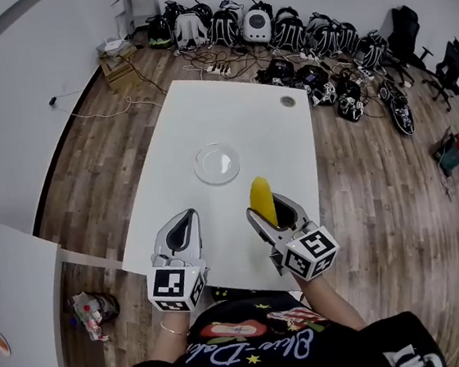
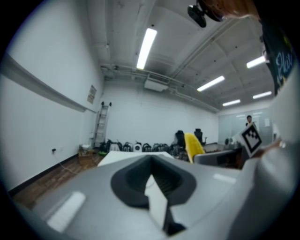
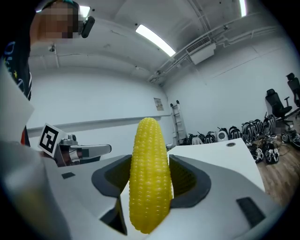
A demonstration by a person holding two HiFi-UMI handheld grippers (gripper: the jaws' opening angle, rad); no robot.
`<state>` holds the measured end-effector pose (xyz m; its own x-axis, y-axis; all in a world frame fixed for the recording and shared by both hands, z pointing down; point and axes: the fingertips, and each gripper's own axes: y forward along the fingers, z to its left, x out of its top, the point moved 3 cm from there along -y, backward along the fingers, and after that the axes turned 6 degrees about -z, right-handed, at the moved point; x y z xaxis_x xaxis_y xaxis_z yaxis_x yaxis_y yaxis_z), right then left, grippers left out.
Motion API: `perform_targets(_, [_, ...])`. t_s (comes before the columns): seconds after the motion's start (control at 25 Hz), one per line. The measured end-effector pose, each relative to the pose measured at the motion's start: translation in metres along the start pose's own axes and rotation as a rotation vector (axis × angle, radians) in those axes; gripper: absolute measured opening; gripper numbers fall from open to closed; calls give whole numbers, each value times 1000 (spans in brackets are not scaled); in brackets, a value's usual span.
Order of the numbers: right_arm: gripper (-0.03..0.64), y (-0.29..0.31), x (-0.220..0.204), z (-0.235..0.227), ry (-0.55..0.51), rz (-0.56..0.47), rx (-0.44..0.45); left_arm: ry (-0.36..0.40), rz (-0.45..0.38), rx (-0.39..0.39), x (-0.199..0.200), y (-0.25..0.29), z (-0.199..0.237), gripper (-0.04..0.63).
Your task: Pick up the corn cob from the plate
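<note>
The yellow corn cob (image 1: 262, 200) (image 3: 149, 180) stands upright between the jaws of my right gripper (image 1: 269, 213) (image 3: 150, 187), which is shut on it above the near part of the white table (image 1: 230, 113). The clear glass plate (image 1: 216, 163) lies bare on the table, ahead and left of the cob. My left gripper (image 1: 182, 230) (image 2: 152, 185) hovers over the table's near edge, jaws closed together with nothing in them. In the left gripper view the corn cob (image 2: 193, 146) shows off to the right.
A small round grommet (image 1: 288, 101) sits near the table's far end. Backpacks and cables (image 1: 295, 39) crowd the wooden floor beyond the table. A cardboard box (image 1: 120, 67) lies at far left, office chairs (image 1: 410, 30) at far right. Another white desk (image 1: 13, 310) is at left.
</note>
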<state>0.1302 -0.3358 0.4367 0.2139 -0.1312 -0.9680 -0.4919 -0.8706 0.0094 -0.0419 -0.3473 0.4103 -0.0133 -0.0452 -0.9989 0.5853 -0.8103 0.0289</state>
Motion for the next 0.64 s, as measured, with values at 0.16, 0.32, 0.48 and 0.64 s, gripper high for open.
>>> perform_targets(0.16, [255, -4, -1, 2, -14, -4, -11, 0, 2, -2, -3, -4, -1, -2])
perform_targets(0.32, [255, -2, 1, 5, -20, -6, -12, 4, -7, -1, -1, -6, 1, -2])
perform_targets(0.48, [253, -1, 3, 6, -20, -5, -15, 1, -14, 6, 2, -8, 3, -2])
perform_targets(0.64, [255, 3, 4, 5, -22, 3, -15, 4, -20, 14, 5, -8, 7, -3])
